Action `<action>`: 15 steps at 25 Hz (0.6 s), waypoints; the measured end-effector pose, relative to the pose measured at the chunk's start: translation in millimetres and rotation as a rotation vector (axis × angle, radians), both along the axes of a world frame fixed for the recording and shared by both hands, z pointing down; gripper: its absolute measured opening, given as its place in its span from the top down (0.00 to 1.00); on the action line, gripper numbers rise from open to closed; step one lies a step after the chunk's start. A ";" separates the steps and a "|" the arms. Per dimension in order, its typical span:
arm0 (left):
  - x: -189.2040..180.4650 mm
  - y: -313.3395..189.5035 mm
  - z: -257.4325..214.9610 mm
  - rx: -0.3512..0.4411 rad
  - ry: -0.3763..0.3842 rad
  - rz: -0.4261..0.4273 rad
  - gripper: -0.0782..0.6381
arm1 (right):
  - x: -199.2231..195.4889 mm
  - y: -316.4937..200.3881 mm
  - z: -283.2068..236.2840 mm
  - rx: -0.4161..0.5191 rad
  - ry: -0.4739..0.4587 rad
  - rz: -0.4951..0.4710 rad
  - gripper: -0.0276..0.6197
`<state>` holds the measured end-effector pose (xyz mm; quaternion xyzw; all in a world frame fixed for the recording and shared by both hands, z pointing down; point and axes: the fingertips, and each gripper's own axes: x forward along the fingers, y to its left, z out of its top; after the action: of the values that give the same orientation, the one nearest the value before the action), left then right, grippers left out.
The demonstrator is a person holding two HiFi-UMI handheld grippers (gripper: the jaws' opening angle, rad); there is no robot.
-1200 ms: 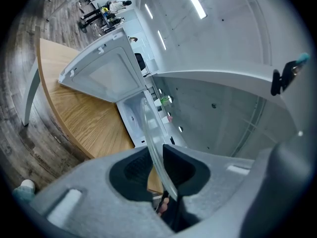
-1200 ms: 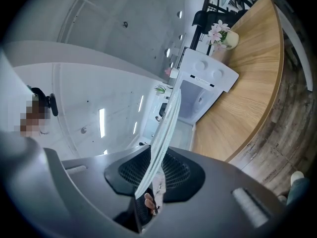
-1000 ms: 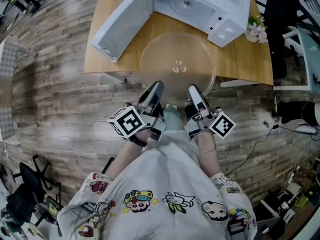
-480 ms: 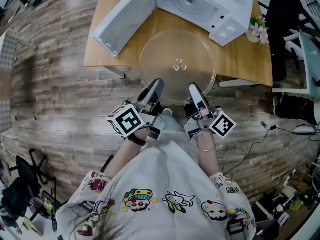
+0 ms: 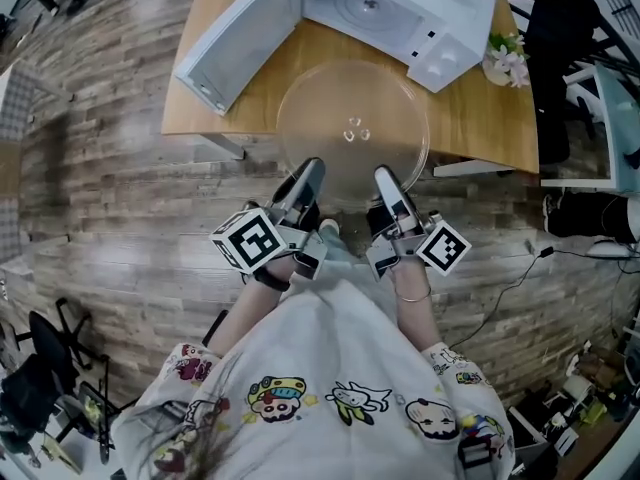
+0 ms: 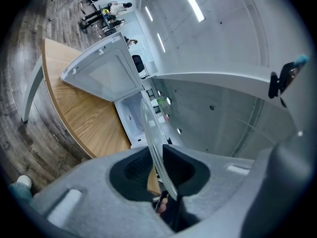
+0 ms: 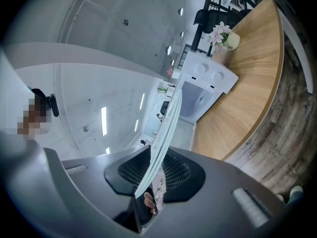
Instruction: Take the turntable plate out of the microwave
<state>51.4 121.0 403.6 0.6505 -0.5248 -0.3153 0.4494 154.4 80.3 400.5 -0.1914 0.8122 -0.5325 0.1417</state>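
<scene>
- Turntable plate (image 5: 352, 128): a clear glass disc, wholly out of the microwave (image 5: 400, 8). It is held about level above the near part of the wooden table (image 5: 480, 118), with its near rim out over the floor (image 5: 120, 228).
- Microwave: at the far edge of the table. Its door (image 5: 235, 43) is swung open to the left and the cavity is bare of the plate.
- Left gripper (image 5: 308, 173): clamped on the near rim, left of the plate's middle. In the left gripper view the glass edge (image 6: 153, 138) runs between the two dark pads, which press on it from both sides.
- Right gripper (image 5: 385, 180): clamped likewise on the near rim, right of the middle. In the right gripper view the rim (image 7: 166, 128) sits pinched between the ribbed pads.
- Handling, as judged: the disc is probably stiff and fairly heavy for its thickness. Being smooth glass, it is also likely slippery, and it would break if dropped or knocked against the table edge.
- Where to hold, as judged: the rim is the only purchase. Two grips spread along the same near side leave the far half cantilevered, so the plate may tip away from the person. Grips set further apart, or setting the plate flat on the table, would ease that load.
- Nearby: a small flower pot (image 5: 503, 60) stands at the far right of the table, well apart from the plate.
</scene>
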 end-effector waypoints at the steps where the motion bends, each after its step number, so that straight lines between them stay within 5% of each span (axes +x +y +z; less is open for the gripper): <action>1: 0.8 -0.3 -1.5 0.003 -0.001 -0.001 0.81 | 0.5 -0.3 -1.2 0.002 -0.003 -0.002 0.83; 15: 8.1 -10.0 -11.9 0.031 -0.021 0.003 0.81 | 8.0 -8.5 -8.3 0.022 -0.019 -0.001 0.82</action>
<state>59.5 111.0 391.7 0.6613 -0.5236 -0.3162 0.4342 162.3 71.8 392.2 -0.1844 0.8166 -0.5256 0.1513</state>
